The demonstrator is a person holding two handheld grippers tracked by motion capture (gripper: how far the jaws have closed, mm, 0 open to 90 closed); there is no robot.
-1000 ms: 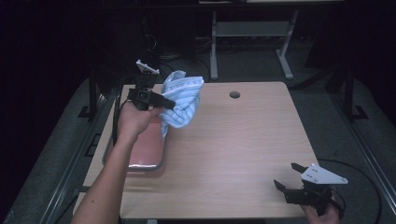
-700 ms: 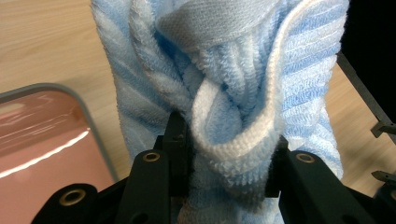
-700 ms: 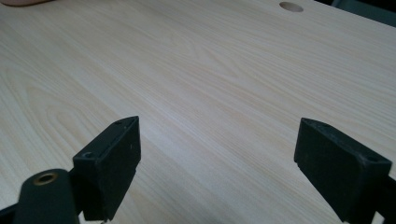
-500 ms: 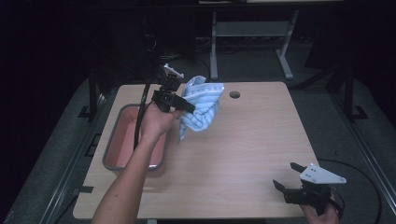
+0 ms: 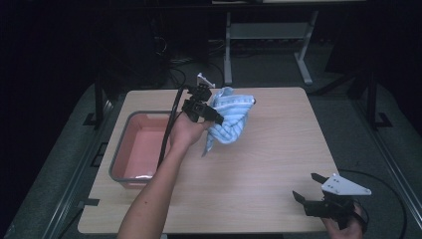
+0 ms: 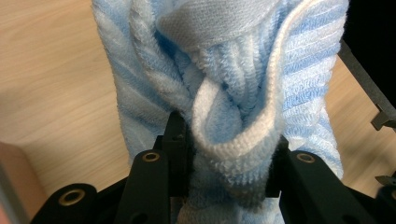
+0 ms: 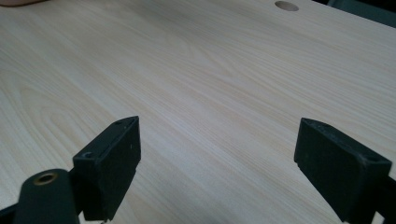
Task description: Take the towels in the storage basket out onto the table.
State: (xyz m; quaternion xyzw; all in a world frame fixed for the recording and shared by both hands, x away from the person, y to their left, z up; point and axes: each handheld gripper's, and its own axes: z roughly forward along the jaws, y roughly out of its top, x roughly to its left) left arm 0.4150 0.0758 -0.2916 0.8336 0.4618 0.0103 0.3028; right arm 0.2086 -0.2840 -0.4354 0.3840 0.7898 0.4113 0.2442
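The table (image 5: 259, 164) is the biggest thing here. It is a wide board of pale wood, and most of its top is bare. A small round hole (image 7: 286, 5) sits in the wood near the far edge. The floor around the table is dark grey, and a metal stand (image 5: 268, 45) with thin legs waits behind the table in the dark.

Next in size is the tub (image 5: 130, 119). It is pink inside with a grey rim, and it sits on the left part of the table. The person's left arm (image 5: 154, 194) reaches up from the bottom edge, and it passes over the right side of the tub and hides a bit of its rim.

Then comes the towel (image 5: 230, 119). It is fluffy, with light blue and white stripes. It hangs in a bunch above the middle of the table, just to the right of the tub. Its lower end droops down toward the wood.

The left tool (image 5: 208, 115) holds the towel. In the left gripper view its two black jaws pinch tight on a thick fold of the towel (image 6: 233, 93), and the cloth blocks most of the table behind it. A black cable (image 5: 171, 124) trails from this tool down along the arm.

The right tool (image 5: 308, 199) rests low at the near right corner of the table, well apart from the towel. Its jaws stand wide, with bare wood between them.
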